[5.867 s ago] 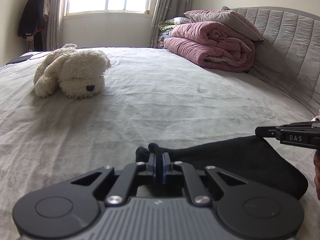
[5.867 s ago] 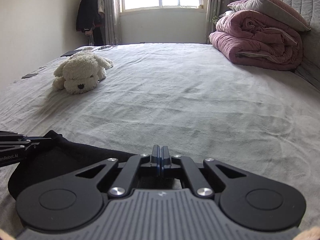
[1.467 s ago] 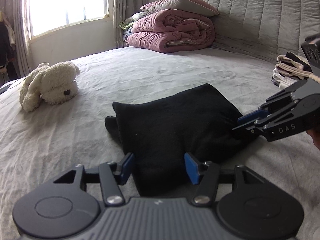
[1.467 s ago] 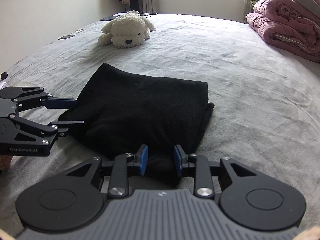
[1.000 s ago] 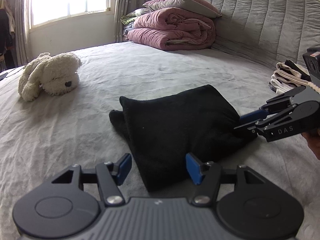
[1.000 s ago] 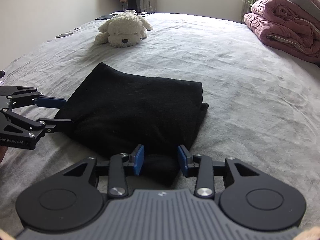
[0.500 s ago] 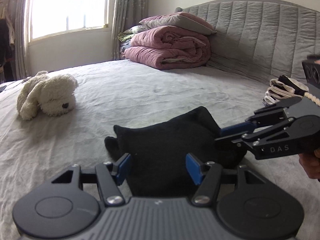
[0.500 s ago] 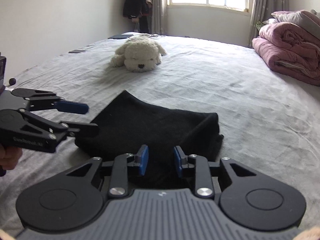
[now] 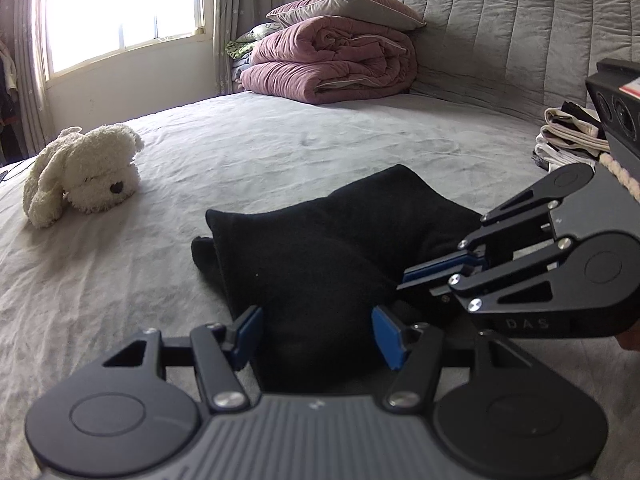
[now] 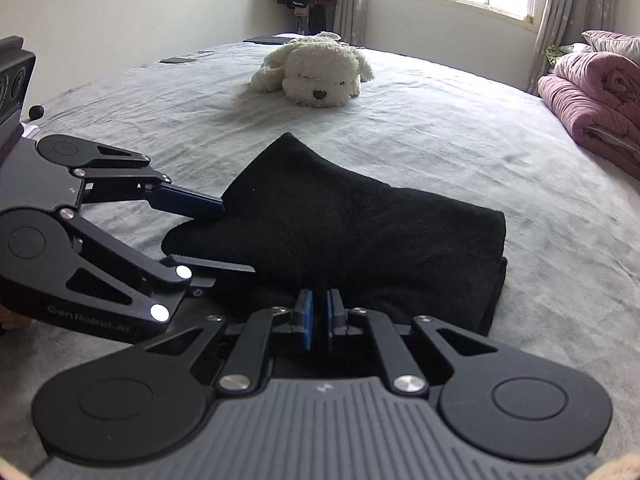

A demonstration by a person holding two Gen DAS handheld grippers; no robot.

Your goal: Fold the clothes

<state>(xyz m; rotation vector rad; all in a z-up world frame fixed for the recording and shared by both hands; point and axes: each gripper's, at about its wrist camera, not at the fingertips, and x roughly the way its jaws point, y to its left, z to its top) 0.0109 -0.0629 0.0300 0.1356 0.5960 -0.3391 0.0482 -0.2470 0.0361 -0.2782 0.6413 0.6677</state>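
Left gripper (image 9: pixel 316 334): jaws are standing wide apart around the near edge of the black garment (image 9: pixel 320 256); the blue pads (image 9: pixel 249 332) are flanking the cloth without pressing it, so it is gripping nothing
Right gripper (image 10: pixel 317 320): jaws are sitting almost together, only a thin slit showing between the blue pads; they are pinching the near edge of the black garment (image 10: pixel 360 232); seen from the left wrist, its fingers (image 9: pixel 436 272) are reaching in at the garment's right side
Black garment: it is lying folded on the grey bed (image 9: pixel 340 152), bunching upward in a ridge between the two grippers; a small dark lump is poking out at its left edge
Plush dog (image 9: pixel 80 168): it is lying well beyond the garment, toward the window (image 9: pixel 120 4)
Clothes stack (image 9: pixel 568 136): it is resting far right of the garment, by the headboard (image 9: pixel 500 32)
Pink quilt (image 9: pixel 332 68): it is sitting folded far behind the garment, a pillow on top
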